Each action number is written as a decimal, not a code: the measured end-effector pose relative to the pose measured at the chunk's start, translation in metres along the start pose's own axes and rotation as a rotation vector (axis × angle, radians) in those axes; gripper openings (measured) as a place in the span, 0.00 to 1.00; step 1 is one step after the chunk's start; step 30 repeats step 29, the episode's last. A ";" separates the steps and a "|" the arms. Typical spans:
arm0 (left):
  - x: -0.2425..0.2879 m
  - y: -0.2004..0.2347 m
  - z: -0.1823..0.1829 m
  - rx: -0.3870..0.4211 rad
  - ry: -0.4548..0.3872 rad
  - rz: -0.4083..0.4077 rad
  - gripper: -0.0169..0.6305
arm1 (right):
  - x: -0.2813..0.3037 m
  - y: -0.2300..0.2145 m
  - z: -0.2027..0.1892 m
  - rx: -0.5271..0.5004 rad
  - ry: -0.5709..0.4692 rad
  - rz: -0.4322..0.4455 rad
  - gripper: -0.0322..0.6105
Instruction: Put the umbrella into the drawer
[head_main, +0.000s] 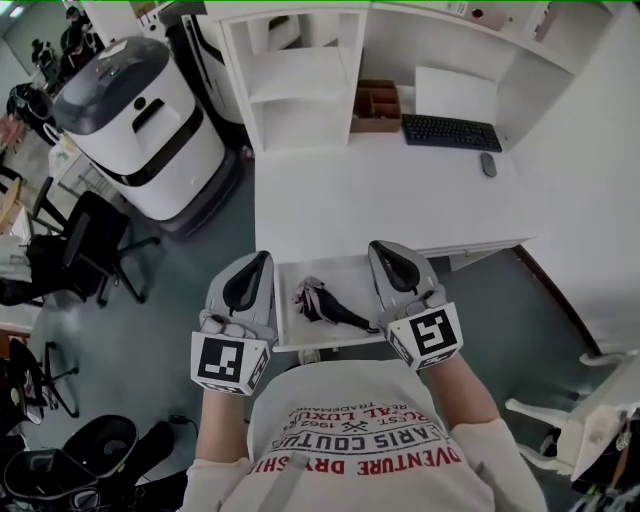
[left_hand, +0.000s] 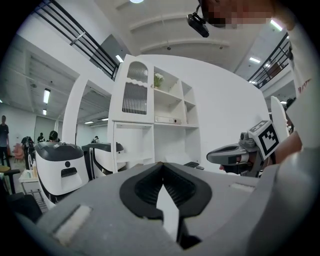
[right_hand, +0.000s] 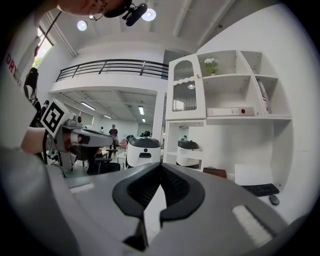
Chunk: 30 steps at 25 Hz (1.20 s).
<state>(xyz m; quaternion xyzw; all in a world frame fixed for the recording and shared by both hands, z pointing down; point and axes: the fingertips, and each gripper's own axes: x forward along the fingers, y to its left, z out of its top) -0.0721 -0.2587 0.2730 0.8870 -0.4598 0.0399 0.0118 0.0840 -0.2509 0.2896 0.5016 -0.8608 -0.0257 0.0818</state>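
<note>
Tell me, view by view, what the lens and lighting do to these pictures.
Head view: even, soft light, no hard shadows; the desk edges bow slightly, and the umbrella in the drawer reads sharp. Left gripper view: strong fisheye inside a dark round border, the left gripper soft up close. Right gripper view: same fisheye, ceiling lamps flaring at the top.

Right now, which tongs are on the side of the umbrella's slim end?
The right tongs. The umbrella lies in the open drawer with its bunched end toward the left tongs and its slim end pointing at the right ones.
</note>
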 end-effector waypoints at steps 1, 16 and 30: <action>0.001 -0.002 0.001 0.001 0.001 -0.005 0.03 | 0.000 -0.002 0.003 0.001 -0.008 -0.001 0.05; 0.001 -0.017 -0.005 0.020 0.031 -0.025 0.03 | -0.003 -0.009 -0.001 0.055 -0.006 0.024 0.05; -0.007 -0.030 0.002 0.003 0.009 -0.006 0.03 | -0.018 -0.011 0.001 0.049 -0.010 0.028 0.05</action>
